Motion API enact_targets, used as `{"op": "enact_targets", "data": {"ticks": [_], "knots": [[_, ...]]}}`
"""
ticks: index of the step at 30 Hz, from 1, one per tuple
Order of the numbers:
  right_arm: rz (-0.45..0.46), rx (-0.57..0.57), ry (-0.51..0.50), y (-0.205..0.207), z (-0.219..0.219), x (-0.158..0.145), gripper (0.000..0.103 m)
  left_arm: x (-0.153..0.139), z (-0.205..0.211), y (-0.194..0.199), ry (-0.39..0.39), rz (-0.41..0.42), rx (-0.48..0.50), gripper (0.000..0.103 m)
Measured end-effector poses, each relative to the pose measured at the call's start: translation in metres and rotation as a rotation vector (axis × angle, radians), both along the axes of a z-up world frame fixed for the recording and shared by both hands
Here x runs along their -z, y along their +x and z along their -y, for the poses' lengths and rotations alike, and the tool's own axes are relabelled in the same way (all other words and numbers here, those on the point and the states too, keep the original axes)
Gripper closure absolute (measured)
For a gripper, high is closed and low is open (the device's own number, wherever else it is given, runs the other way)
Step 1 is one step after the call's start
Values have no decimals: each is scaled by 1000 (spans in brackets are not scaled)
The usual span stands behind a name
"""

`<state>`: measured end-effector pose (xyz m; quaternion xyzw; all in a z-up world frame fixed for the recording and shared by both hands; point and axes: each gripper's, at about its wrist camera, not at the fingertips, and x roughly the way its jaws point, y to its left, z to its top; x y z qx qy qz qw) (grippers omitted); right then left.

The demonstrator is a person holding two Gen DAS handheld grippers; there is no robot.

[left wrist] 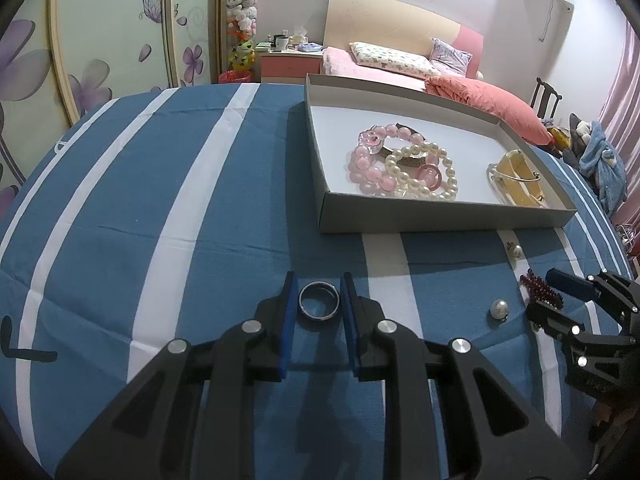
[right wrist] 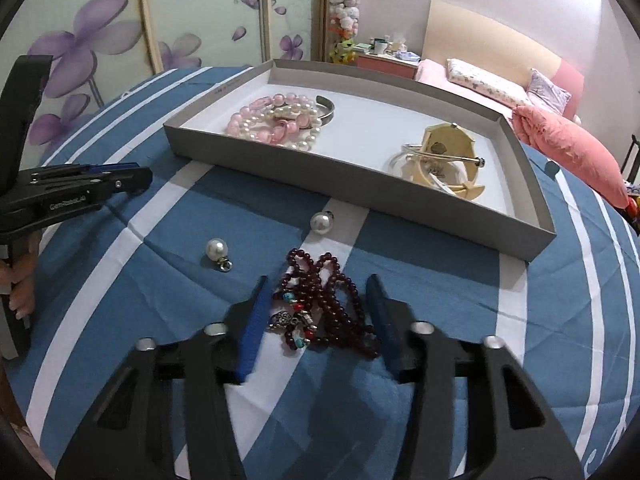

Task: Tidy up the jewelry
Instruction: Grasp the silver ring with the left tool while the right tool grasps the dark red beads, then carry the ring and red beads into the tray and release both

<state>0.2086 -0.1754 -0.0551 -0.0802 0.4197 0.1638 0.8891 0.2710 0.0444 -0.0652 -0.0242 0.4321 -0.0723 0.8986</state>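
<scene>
Steel ring [left wrist: 319, 301] pinched btwn L gripper [left wrist: 319, 280] pads, on blue cloth [left wrist: 180, 200].

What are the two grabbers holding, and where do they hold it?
The left gripper pinches the dark ring by its outer sides. The right gripper has the dark red bead bracelet between its jaws, not yet pinched.

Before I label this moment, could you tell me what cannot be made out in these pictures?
- Left wrist view: the dark red bead strand is mostly hidden behind the right tool.
- Right wrist view: the dark ring is out of sight; the left tool shows side-on, so its jaw gap cannot be read.
- Both views: what lies under the pink and pearl bracelets in the tray is covered.
</scene>
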Motion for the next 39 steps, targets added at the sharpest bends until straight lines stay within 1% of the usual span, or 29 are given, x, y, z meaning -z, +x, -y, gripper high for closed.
{"op": "enact_targets", "data": {"ticks": [1,2,4,6,9,10,12,16,22,26,30,33,39], "knots": [[-12,1,8,0,2,0,78,0,0,0,0,0,0,81],[-18,9,8,0,3,-1,86,0,0,0,0,0,0,81],[-30,36,18,0,11,-1,89,0,0,0,-1,0,0,81],[-36,65,37,-2,21,-1,90,0,0,0,-1,0,0,81],[-32,124,86,-8,42,-1,91,0,0,0,-1,0,0,81],[-26,134,106,-9,47,-2,94,0,0,0,-1,0,0,81],[7,166,160,-14,60,-8,94,0,0,0,-2,1,0,81],[79,195,223,-20,71,-22,94,-1,2,-1,-9,2,-6,81],[170,210,277,-24,77,-40,94,-4,-1,-8,-20,14,-13,81],[206,210,300,-25,78,-48,94,-9,-4,-14,-36,34,-18,81],[250,216,313,-26,79,-56,94,-18,-3,-22,-43,70,-21,81],[282,222,311,-29,78,-60,94,-26,0,-29,-40,114,-21,81],[368,233,303,-35,75,-70,94,-47,11,-42,-12,231,-19,81]]}}
